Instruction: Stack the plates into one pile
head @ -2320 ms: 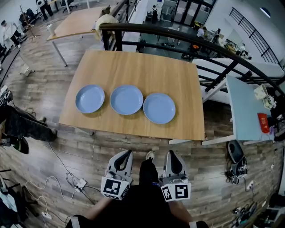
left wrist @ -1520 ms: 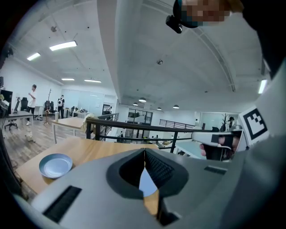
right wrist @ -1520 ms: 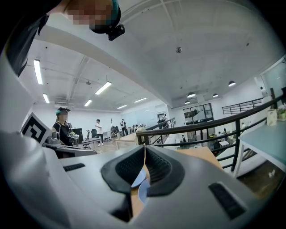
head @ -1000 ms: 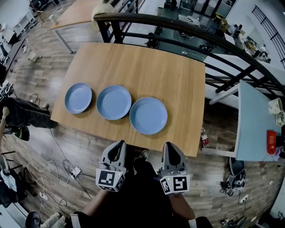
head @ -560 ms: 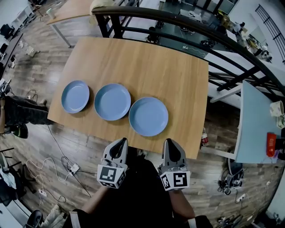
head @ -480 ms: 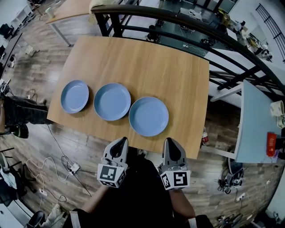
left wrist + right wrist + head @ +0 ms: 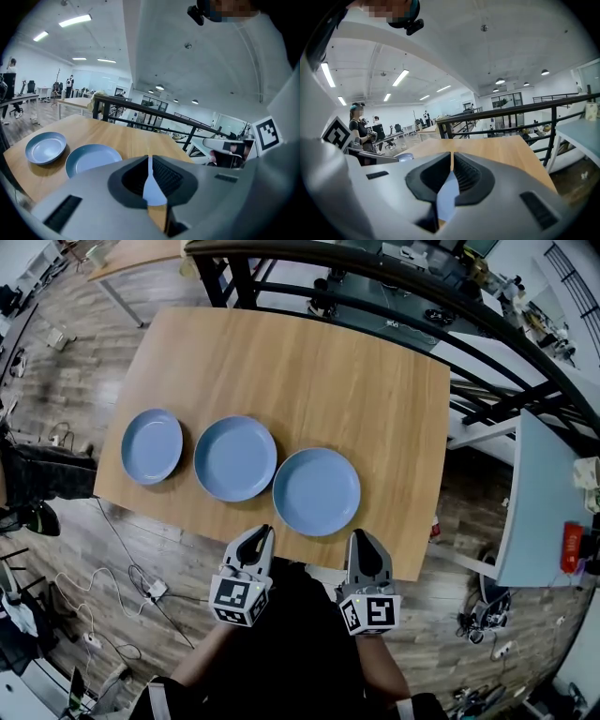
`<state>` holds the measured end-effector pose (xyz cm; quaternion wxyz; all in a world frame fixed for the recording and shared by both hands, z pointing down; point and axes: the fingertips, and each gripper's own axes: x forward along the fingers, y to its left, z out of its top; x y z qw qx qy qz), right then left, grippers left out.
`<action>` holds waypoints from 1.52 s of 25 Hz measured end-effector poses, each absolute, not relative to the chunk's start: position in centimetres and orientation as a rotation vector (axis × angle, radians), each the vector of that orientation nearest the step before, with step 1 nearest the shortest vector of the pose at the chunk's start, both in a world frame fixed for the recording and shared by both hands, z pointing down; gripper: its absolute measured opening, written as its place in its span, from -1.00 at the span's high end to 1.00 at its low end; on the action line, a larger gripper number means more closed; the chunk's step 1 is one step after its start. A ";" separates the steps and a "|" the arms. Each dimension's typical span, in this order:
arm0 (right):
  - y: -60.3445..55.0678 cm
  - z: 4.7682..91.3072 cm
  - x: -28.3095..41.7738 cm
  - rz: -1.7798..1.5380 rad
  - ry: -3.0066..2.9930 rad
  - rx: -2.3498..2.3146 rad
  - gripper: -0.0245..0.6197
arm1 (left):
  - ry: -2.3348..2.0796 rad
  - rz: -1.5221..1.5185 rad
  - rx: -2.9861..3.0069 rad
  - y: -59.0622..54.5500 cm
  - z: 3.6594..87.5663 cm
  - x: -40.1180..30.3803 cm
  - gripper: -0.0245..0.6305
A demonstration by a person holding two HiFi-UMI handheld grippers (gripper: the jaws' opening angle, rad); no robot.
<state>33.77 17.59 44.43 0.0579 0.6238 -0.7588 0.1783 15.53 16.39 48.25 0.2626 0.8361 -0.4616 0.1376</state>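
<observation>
Three blue plates lie in a row on the wooden table [image 7: 309,362]: the left plate [image 7: 152,446], the middle plate [image 7: 235,458] and the right plate [image 7: 316,491], each flat and apart from the others. My left gripper [image 7: 257,533] and right gripper [image 7: 363,538] hover side by side just off the table's near edge, both shut with nothing between the jaws. In the left gripper view the left plate [image 7: 46,146] and middle plate [image 7: 92,160] lie beyond the shut jaws [image 7: 149,162]. The right gripper view looks over its shut jaws [image 7: 452,160] at the bare tabletop [image 7: 487,149].
A black metal railing [image 7: 394,277] curves behind the table's far edge. A pale blue table [image 7: 544,502] stands to the right with a red item [image 7: 571,547] on it. Cables and a power strip [image 7: 155,592] lie on the wood floor at left.
The view has closed in on the table: the plates sit nearer and both grippers now reach the table's near edge. Both stay shut.
</observation>
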 end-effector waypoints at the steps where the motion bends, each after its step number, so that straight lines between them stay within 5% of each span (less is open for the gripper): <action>1: 17.3 44.9 33.8 0.552 -2.292 1.888 0.82 | -1.241 0.379 2.253 16.1 48.7 15.5 0.85; 20: 13.3 55.1 37.0 0.752 -2.075 1.833 0.79 | -1.115 0.526 2.082 12.9 58.4 16.5 0.61; 22: 13.1 56.4 37.1 0.782 -2.052 1.819 0.64 | -1.112 0.536 2.064 12.8 59.5 16.4 0.60; 38: 13.4 65.0 38.8 0.943 -1.870 1.787 0.59 | -1.090 0.606 1.931 12.3 66.5 15.4 0.58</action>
